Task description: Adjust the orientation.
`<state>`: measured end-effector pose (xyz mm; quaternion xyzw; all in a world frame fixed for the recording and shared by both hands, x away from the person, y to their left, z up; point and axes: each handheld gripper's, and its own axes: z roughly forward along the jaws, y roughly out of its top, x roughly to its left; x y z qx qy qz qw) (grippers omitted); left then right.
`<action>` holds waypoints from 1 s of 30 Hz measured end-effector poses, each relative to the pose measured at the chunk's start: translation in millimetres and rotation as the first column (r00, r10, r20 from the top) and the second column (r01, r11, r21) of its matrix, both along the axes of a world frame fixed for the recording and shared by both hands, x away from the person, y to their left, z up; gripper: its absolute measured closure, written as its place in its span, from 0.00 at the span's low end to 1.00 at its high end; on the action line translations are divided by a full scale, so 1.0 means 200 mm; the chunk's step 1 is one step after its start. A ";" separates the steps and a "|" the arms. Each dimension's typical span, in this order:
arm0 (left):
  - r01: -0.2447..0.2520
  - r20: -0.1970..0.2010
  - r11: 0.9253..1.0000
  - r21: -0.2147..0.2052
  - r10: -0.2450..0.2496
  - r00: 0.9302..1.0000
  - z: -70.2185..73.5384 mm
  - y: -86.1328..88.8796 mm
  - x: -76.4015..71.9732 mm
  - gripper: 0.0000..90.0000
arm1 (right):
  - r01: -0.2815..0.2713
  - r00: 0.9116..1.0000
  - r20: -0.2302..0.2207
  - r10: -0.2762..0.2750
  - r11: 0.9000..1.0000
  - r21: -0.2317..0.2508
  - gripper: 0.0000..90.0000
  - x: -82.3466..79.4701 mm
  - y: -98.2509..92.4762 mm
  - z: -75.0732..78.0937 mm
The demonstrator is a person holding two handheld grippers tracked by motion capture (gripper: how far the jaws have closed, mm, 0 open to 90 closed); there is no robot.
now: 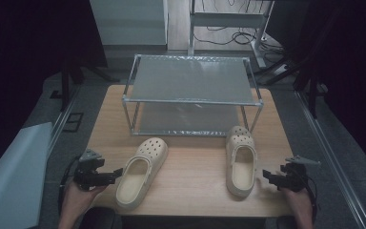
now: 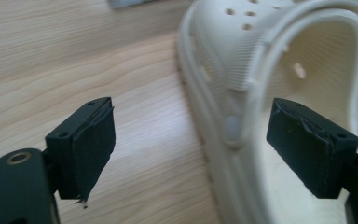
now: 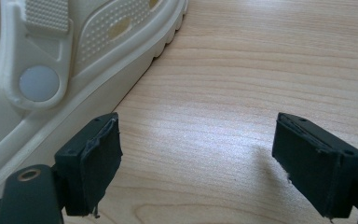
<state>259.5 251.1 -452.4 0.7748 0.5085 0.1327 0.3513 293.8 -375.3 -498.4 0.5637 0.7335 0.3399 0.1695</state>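
Two cream clogs lie on the wooden table (image 1: 195, 162) with their toes toward the rack. The left clog (image 1: 140, 171) is angled to the right, while the right clog (image 1: 240, 164) lies straight. My left gripper (image 1: 118, 172) is at the left clog's heel side, open. In the left gripper view its jaws (image 2: 191, 154) straddle the clog's side wall (image 2: 223, 60), one outside over the table and one inside the opening, neither pressing on it. My right gripper (image 1: 267, 175) is open just right of the right clog. Its jaws (image 3: 196, 158) have only bare wood between them, with the clog's side (image 3: 98, 51) to the left.
A two-tier metal rack (image 1: 190, 101) with grey shelves stands at the back of the table, both shelves bare. The table's front edge runs close under the clogs' heels. A pale grey board (image 1: 14, 181) leans off the table's left side. Cables lie on the floor behind.
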 end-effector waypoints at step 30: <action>0.010 -0.171 1.000 -0.024 -0.014 0.985 -0.10 -0.11 0.25 0.84 | -0.006 1.000 -0.005 0.007 1.000 0.005 0.18 0.00 0.00 -0.01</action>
